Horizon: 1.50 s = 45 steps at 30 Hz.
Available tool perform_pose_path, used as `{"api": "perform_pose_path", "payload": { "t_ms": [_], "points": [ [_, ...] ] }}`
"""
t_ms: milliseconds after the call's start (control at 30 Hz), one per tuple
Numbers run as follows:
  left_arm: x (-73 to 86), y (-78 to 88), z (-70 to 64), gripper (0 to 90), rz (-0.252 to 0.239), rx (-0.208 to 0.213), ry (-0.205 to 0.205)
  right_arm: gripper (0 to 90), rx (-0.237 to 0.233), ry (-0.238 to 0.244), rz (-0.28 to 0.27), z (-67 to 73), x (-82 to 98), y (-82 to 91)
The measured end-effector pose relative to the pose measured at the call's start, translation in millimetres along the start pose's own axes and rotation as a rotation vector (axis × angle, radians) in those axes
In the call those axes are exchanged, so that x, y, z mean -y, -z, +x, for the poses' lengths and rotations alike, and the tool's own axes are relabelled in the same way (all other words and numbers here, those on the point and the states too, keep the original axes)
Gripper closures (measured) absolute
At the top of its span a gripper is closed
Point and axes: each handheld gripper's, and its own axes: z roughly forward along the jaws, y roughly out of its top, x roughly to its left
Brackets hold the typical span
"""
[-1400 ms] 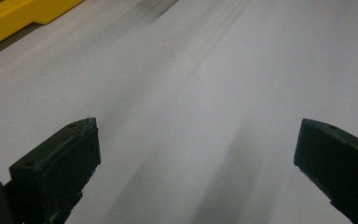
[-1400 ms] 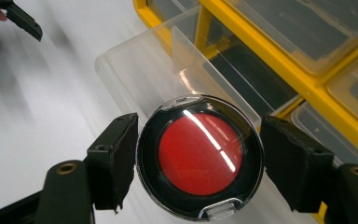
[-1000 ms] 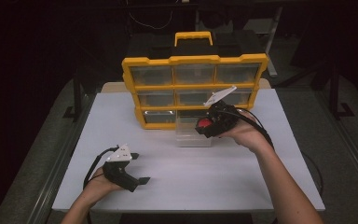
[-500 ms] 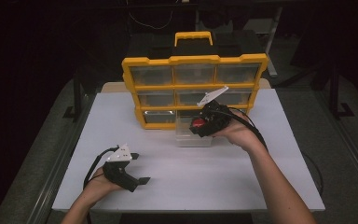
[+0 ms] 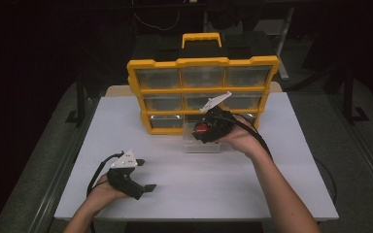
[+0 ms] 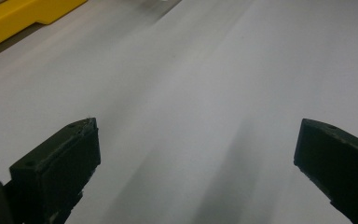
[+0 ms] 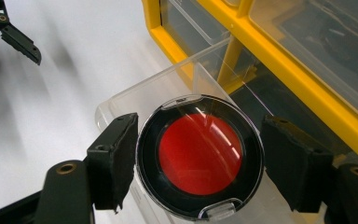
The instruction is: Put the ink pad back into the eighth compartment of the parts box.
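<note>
Now the right claw [image 7: 198, 161] holds a red-centred round case [image 7: 199, 155] above the clear drawer [image 7: 135, 100].

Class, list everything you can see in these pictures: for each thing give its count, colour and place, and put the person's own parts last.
Organiser cabinet: one, yellow frame with clear drawers and a yellow handle, upright at the far middle of the table.
Loose drawer: one, clear plastic, on the table in front of the cabinet's bottom row.
Round case: one, clear with a black ring and red centre, between the right gripper's jaws, above the loose drawer.
Table: one, white top.
Right gripper: one, black, shut on the round case, in front of the cabinet.
Left gripper: one, black, jaws open, low over the table's near left.
Forearms: two, coming in from the near edge.
</note>
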Motion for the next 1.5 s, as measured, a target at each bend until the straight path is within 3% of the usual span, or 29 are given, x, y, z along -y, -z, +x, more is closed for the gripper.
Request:
{"api": "perform_pose_path", "payload": {
  "t_ms": [333,767,1033,1500],
  "points": [
    [0.0,0.0,-0.1,0.0,0.0,-0.001,0.003,28.8,0.017,0.002,0.006,-1.8,1.3,-10.4],
    [0.0,-0.2,0.3,0.0,0.001,0.001,0.001,28.7,0.026,-0.01,0.004,-5.5,1.5,-11.9],
    [-0.6,-0.7,0.0,0.0,0.002,0.002,0.005,26.3,-0.005,-0.025,-0.043,-6.9,0.2,-4.6],
    [0.3,0.5,2.7,0.0,0.0,-0.003,0.01,26.3,0.0,-0.049,-0.08,-11.9,11.0,18.6]
  ]
}}
